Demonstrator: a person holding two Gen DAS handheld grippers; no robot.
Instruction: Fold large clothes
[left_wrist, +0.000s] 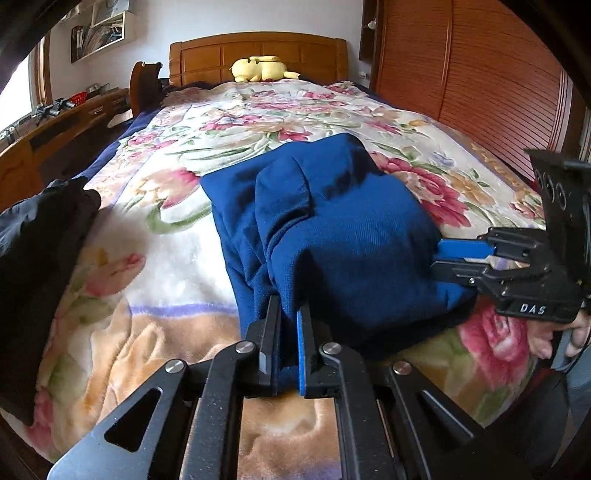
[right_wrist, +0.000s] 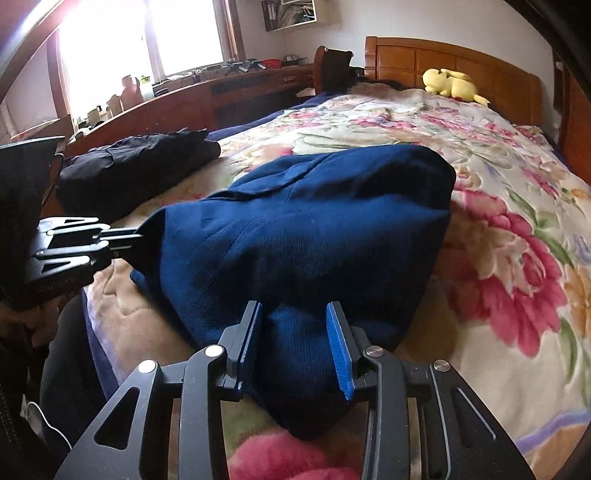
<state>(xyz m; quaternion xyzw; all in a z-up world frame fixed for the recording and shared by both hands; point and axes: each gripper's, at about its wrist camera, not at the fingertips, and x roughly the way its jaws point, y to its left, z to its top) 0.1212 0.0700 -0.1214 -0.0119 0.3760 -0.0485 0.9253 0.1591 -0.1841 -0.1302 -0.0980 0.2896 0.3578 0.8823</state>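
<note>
Both grippers have hold of the blue garment (left_wrist: 332, 229), which lies in a thick, already doubled bundle near the foot of the floral blanket (left_wrist: 155, 236) on the bed. The left gripper (left_wrist: 288, 332) has its jaws drawn narrow on a bunched near edge of the cloth, and the right gripper (right_wrist: 295, 332) stands somewhat wider, with a fat fold of the same cloth filling the gap between its blue pads (right_wrist: 341, 354); whether those pads press firmly is hard to tell. Judging by the compact shape, the fold is well along, and the step in hand looks like carrying the near edge over the bundle or settling it flat. The next move calls for both tools to travel together at one height, so the layers stay aligned and do not slide apart, then to let go only once the edge rests on the pile. From the left wrist, the right gripper (left_wrist: 461, 258) appears side-on, its fingers closed on the bundle's right edge, a grip its own camera shows less clearly. The right wrist view alone shows the bright window (right_wrist: 129, 40) and the full dark garment (right_wrist: 136, 166) lying apart to the left. A yellow plush toy (right_wrist: 450, 85) sits by the headboard (left_wrist: 258, 55).
</note>
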